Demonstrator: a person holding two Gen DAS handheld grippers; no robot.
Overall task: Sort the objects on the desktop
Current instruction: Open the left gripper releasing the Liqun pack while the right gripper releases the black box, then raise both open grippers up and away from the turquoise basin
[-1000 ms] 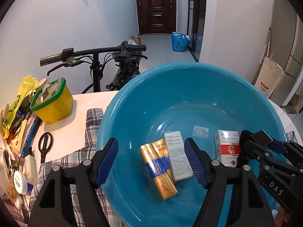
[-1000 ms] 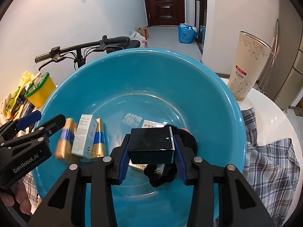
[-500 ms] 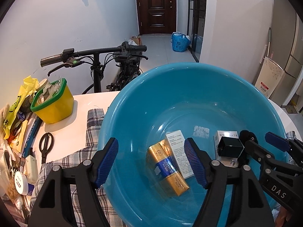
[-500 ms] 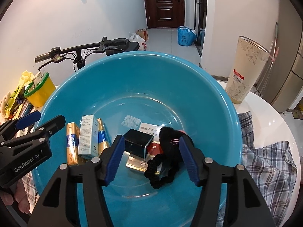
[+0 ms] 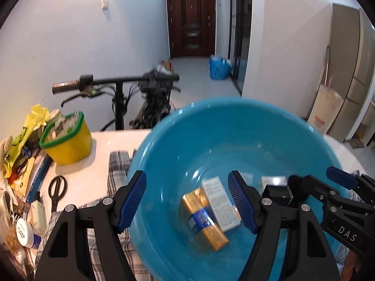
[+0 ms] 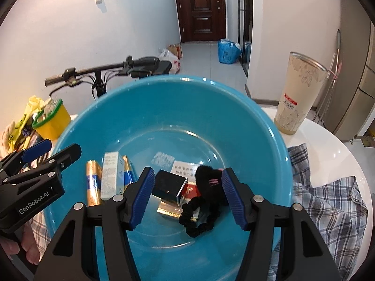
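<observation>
A big blue basin (image 6: 164, 107) fills both views. On its bottom lie a black box (image 6: 167, 185), a fluffy black hair tie (image 6: 208, 182), a red-and-white carton (image 6: 185, 167), a white box (image 6: 110, 175) and gold-and-blue boxes (image 6: 92, 182). My right gripper (image 6: 187, 187) hangs open over the black box and the hair tie, its pads off both. My left gripper (image 5: 187, 178) is open with nothing in it, above the basin's left part (image 5: 234, 121), over the white box (image 5: 220, 203) and the gold boxes (image 5: 204, 217). The black box (image 5: 277, 195) shows beside its right finger.
The basin rests on a plaid cloth (image 6: 328, 199) on a white table. At the left stand a yellow tub with a green rim (image 5: 68, 140), scissors (image 5: 56, 189) and clutter. A tall beige cup (image 6: 297, 96) stands at the right. A bicycle (image 5: 117, 86) is behind the table.
My right gripper opened and let go of the black box, which dropped into the basin onto the red-and-white carton. The left view tilted up a little.
</observation>
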